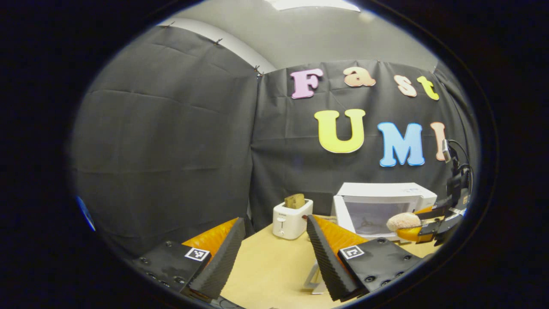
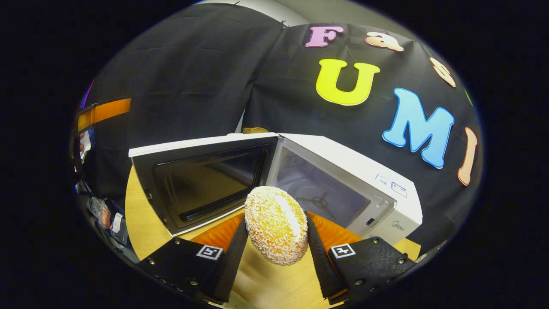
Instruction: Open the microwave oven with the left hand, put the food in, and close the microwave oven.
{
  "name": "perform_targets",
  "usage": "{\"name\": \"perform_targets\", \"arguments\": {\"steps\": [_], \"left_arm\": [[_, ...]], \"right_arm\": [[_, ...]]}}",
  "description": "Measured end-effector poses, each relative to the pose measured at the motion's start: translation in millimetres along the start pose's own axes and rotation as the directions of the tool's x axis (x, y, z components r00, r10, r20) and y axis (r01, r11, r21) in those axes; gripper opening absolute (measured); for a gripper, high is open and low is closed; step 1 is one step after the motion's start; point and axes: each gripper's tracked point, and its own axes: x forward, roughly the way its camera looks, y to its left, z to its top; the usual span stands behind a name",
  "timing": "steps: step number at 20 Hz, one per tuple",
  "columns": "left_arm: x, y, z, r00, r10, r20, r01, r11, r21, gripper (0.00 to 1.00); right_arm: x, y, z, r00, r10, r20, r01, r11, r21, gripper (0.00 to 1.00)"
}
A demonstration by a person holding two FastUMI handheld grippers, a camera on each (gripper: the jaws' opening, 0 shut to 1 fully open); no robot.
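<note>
The white microwave (image 2: 343,167) stands on the wooden table (image 2: 141,214) with its door (image 2: 201,184) swung wide open to the left and its cavity (image 2: 317,189) exposed. My right gripper (image 2: 276,219) is shut on a round crumb-coated bun (image 2: 276,229), held in the air just in front of the opening. In the left gripper view the microwave (image 1: 386,199) is at the right, with the right gripper (image 1: 411,223) holding the bun (image 1: 403,221) before it. My left gripper (image 1: 274,221) hangs open over the table (image 1: 274,266), left of the microwave, with nothing between its fingers.
A white toaster (image 1: 292,219) with a slice of bread in its slot stands left of the microwave, straight ahead of my left gripper. A small white object (image 1: 315,279) lies on the table under its right finger. Clutter (image 2: 107,216) sits beyond the table's left edge.
</note>
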Motion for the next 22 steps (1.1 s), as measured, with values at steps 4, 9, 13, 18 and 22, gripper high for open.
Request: {"name": "perform_targets", "arguments": {"steps": [4,9,13,18,22], "left_arm": [[16.9,19.7,-5.9,1.0,0.02,-0.006,-0.02,1.0,0.003,0.94],[34.8,42.5,-16.5,0.999,0.044,-0.031,-0.044,0.999,-0.004,0.94],[42.5,60.5,-22.3,0.996,0.073,-0.044,-0.073,0.997,-0.002,0.94],[50.3,73.8,-34.2,0.992,0.109,-0.066,-0.109,0.994,0.002,0.95],[56.0,80.7,-42.2,0.989,0.121,-0.086,-0.119,0.992,0.034,0.96]], "right_arm": [[27.5,-10.9,10.8,0.999,-0.046,0.016,0.046,0.998,-0.043,0.76],[72.7,-29.3,17.0,0.995,-0.097,0.014,0.098,0.992,-0.085,0.76],[109.6,-43.6,11.1,0.991,-0.136,0.009,0.136,0.983,-0.123,0.76],[150.3,-63.9,-13.0,0.979,-0.204,0.006,0.202,0.959,-0.2,0.76],[177.7,-76.5,-35.6,0.969,-0.247,-0.024,0.237,0.949,-0.207,0.76]]}}
